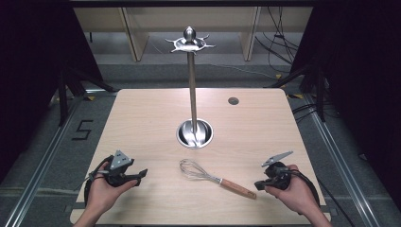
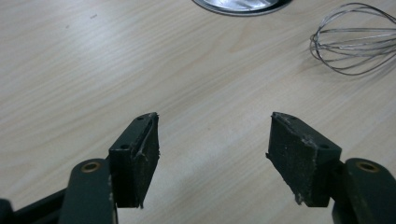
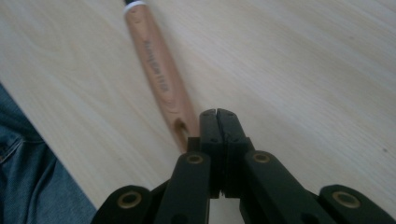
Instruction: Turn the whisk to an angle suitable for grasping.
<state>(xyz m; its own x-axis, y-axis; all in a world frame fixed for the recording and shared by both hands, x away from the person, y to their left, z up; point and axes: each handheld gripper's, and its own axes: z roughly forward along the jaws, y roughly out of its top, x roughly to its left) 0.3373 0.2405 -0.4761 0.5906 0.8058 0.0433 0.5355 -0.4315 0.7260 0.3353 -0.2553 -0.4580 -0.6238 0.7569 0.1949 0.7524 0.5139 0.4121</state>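
- Left tool [image 1: 140,175] gapes wide, empty, above bare worktop [image 1: 142,123].
- Right tool [image 1: 258,184], jaws pressed together, grips nothing.
- Whisk [image 1: 215,178] lies between them, untouched; likely next: a handle pickup, perhaps toward the stand [image 1: 193,94].

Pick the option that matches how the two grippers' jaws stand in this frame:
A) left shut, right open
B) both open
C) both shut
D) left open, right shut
D: in the left gripper view the left gripper has a wide gap of bare table between its pads, while in the right gripper view the right gripper has its jaws pressed together, holding nothing, beside the whisk handle.
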